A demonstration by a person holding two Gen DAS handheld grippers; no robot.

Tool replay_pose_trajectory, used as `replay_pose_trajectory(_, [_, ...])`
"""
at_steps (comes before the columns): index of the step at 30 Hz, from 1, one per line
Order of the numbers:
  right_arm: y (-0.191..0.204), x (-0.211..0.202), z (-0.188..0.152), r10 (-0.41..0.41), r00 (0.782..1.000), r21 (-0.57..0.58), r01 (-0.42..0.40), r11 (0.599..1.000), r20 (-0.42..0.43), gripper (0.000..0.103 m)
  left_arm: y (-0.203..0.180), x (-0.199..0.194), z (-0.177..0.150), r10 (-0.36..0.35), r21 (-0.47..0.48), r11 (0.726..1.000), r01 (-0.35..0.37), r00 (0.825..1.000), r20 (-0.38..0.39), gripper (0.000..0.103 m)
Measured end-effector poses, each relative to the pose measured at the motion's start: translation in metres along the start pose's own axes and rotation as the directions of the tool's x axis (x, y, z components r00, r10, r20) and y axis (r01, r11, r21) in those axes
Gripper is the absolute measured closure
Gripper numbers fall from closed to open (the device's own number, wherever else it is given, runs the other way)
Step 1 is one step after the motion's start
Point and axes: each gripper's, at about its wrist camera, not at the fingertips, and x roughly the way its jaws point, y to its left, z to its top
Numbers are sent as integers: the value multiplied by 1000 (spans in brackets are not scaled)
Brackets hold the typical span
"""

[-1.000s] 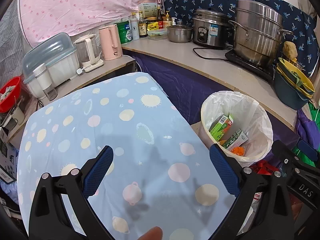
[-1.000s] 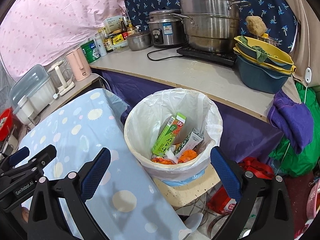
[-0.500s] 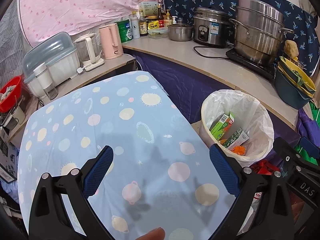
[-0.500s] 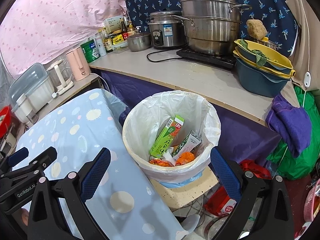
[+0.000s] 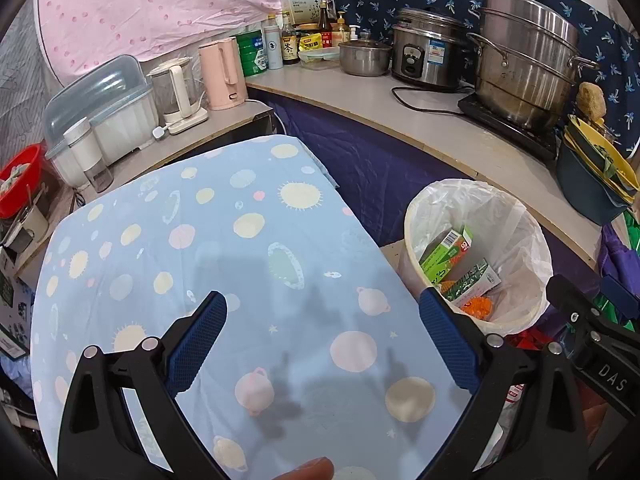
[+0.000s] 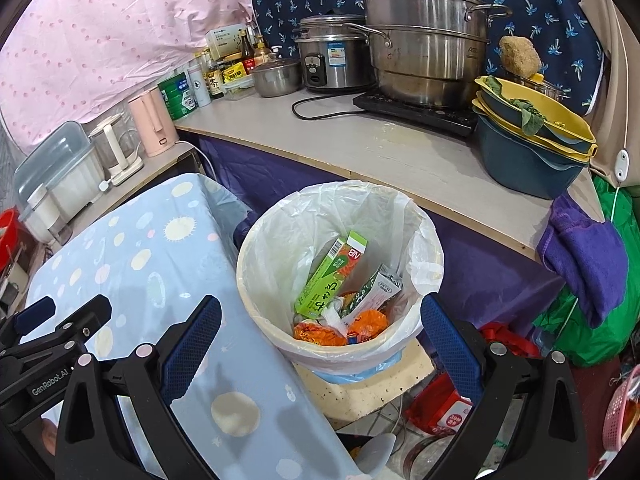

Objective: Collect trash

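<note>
At centre frame in the right view, the bin [image 6: 340, 276] shows cartons and orange wrappers; the left view keeps it at right, showing mostly tablecloth [image 5: 224, 264]. Left gripper [image 5: 322, 344] and right gripper [image 6: 320, 344] are both spread wide, empty.

Pink dotted wall sheet [image 5: 152, 8], cluttered counter [image 6: 400, 156]; blue tablecloth [image 5: 224, 248]
</note>
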Motion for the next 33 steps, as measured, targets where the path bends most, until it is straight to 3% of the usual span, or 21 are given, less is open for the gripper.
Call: replay_pose_trajectory(33, [-9, 10, 5, -21, 1000, -3, 21, 1000, -5, 7, -23, 4, 4, -7, 57, 998, 7, 1000, -4, 11])
